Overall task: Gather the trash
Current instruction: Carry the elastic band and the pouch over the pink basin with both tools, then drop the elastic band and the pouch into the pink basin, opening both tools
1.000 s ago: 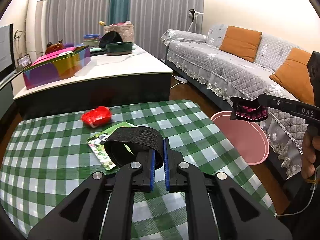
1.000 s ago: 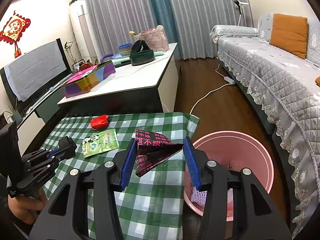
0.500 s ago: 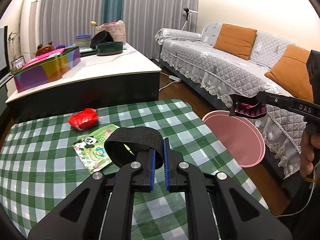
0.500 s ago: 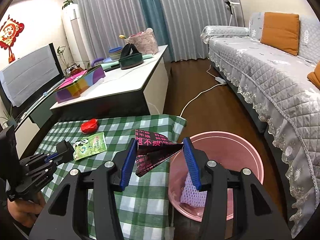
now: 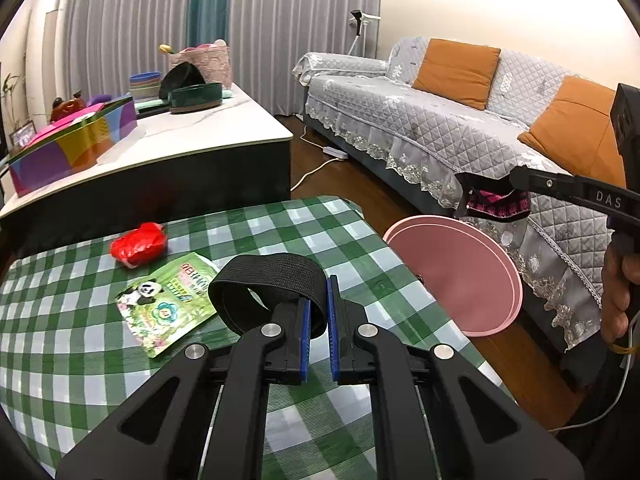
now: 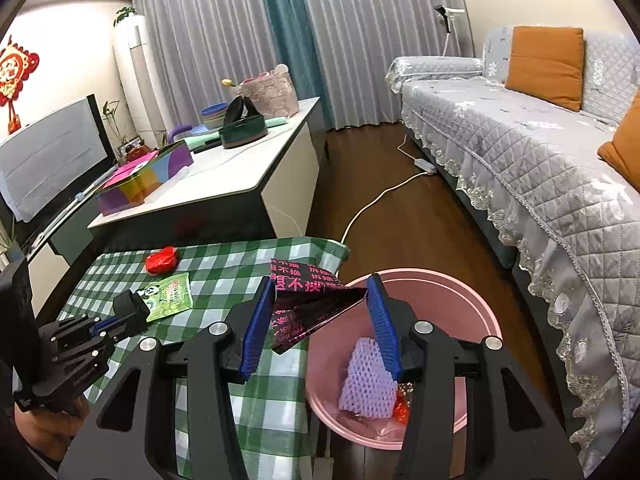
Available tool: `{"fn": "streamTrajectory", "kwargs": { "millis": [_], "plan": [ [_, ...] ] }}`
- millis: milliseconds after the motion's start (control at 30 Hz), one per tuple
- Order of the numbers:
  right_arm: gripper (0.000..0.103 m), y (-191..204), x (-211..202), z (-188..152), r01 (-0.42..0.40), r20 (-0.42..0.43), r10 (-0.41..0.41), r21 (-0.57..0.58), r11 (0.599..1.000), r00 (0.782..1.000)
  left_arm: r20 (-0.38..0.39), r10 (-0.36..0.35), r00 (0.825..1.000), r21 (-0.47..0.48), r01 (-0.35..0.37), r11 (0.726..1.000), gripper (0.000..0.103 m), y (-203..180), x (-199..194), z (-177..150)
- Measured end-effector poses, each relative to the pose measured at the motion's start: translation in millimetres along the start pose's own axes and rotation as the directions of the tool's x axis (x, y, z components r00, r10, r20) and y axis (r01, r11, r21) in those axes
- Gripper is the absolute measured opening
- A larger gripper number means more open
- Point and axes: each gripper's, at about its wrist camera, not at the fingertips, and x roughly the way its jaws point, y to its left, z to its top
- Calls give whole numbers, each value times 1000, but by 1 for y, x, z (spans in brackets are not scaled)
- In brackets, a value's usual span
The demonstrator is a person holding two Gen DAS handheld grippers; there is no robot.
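My left gripper [image 5: 317, 312] is shut on a black elastic band loop [image 5: 266, 280], held above the green checked table [image 5: 80, 344]. On the table lie a green panda packet [image 5: 168, 300] and a red crumpled wrapper [image 5: 139, 243]. My right gripper [image 6: 320, 304] is shut on a black carton with pink print [image 6: 310, 304], over the table's right edge beside the pink bin [image 6: 472, 308]. The bin holds a lilac foam net [image 6: 366, 380] and red scraps. In the left wrist view the right gripper [image 5: 496, 196] hangs above the pink bin [image 5: 452, 272].
A white-topped coffee table [image 6: 256, 176] with a colourful box [image 6: 144, 178] and bowls stands beyond the checked table. A grey sofa [image 6: 540, 152] with orange cushions runs along the right. A white cable [image 6: 372, 204] crosses the wooden floor.
Both grippers have drifted sideways toward the pink bin with their loads. The bin now shows more fully under the right gripper, and the table's trash has slid left in the left view.
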Motion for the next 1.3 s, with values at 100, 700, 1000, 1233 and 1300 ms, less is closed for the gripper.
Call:
{"fn": "streamTrajectory", "kwargs": {
  "millis": [100, 700, 1000, 1233, 1300],
  "plan": [
    [48, -6, -1, 1, 6, 3, -6, 10, 1000, 1000, -2, -8, 1000, 9, 8, 1000, 7, -6, 3, 0],
    [48, -33, 1, 5, 51, 18, -51, 40, 998, 999, -26, -35, 999, 39, 36, 999, 7, -24, 22, 1],
    [48, -42, 2, 9, 64, 27, -66, 47, 997, 997, -34, -41, 999, 44, 43, 998, 7, -29, 28, 1],
    [48, -51, -2, 12, 87, 41, -90, 62, 994, 995, -43, -57, 997, 49, 59, 997, 7, -35, 34, 5],
    [48, -55, -3, 13, 90, 43, -93, 69, 994, 995, -42, -65, 997, 51, 67, 996, 7, -38, 35, 9]
  ]
}}
